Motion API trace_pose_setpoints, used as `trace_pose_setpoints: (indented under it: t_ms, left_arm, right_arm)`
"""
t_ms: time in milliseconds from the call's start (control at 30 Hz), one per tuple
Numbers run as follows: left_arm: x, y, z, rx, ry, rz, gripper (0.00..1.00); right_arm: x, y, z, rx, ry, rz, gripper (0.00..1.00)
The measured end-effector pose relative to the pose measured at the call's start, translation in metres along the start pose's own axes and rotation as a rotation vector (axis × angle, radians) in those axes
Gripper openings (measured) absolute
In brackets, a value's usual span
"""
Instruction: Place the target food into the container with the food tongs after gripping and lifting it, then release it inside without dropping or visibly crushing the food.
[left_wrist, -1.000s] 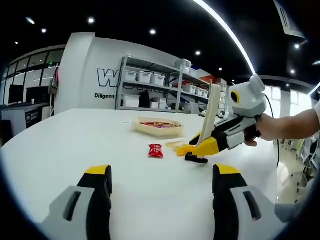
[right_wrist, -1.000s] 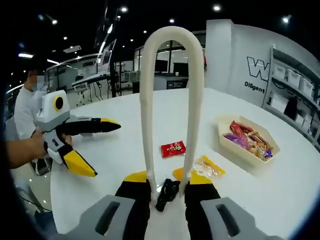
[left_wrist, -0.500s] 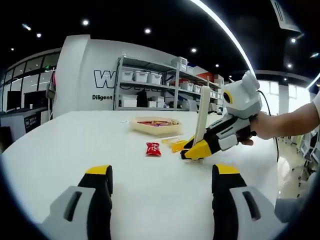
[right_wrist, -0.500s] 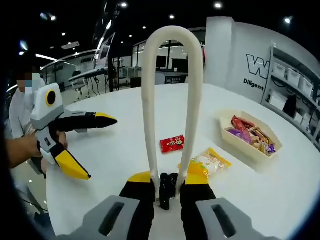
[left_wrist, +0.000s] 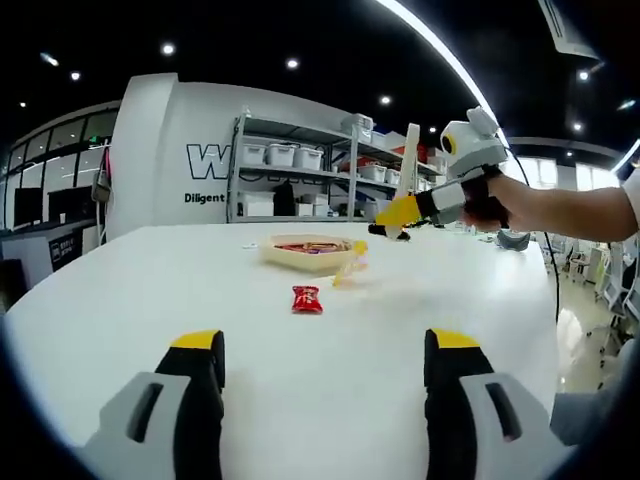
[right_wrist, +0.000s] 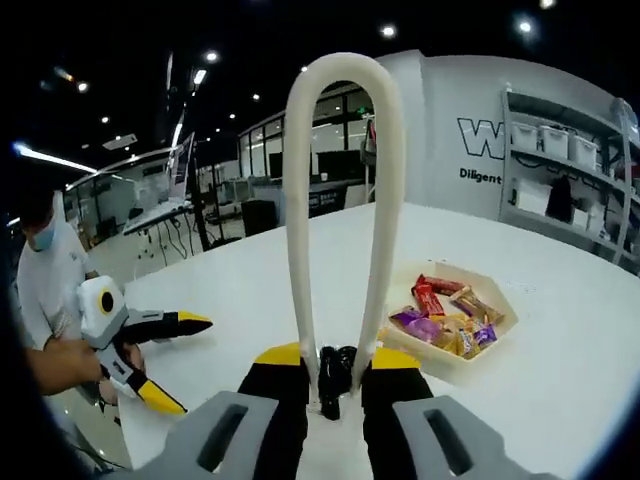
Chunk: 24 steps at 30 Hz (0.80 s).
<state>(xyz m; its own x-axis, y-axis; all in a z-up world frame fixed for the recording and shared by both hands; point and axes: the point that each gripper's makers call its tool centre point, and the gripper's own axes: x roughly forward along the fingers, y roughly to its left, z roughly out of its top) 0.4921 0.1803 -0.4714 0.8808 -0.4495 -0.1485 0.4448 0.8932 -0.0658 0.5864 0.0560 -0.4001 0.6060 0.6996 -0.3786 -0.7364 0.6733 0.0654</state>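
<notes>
Cream plastic food tongs (right_wrist: 340, 200) stand clamped between the jaws of the right hand-held gripper (right_wrist: 328, 355), raised above the table (left_wrist: 150, 290) just right of the snack tray (right_wrist: 450, 362). A yellow packet (left_wrist: 345, 267) shows, blurred, at the tray's right edge; I cannot tell whether it hangs or lies there. A red packet (left_wrist: 307, 298) lies in front of the tray. The left hand-held gripper (left_wrist: 325, 340) gapes, empty. This looks like the carry; next, lower over the tray and ease off gently.
</notes>
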Motion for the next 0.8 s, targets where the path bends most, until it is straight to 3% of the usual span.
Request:
trace_pose_setpoints:
  t_ms: [267, 467, 800]
  left_arm:
    - [0.0, 0.0, 0.0, 0.0, -0.001, 0.0, 0.8]
    - [0.0, 0.0, 0.001, -0.001, -0.004, -0.001, 0.8]
    - [-0.001, -0.001, 0.001, 0.002, -0.008, 0.004, 0.81]
  right_arm:
    - [-0.001, -0.028, 0.017, 0.029, -0.025, -0.029, 0.14]
    - [0.008, -0.043, 0.02, 0.029, -0.022, -0.055, 0.14]
    - [0.05, -0.096, 0.025, 0.168, -0.012, -0.129, 0.14]
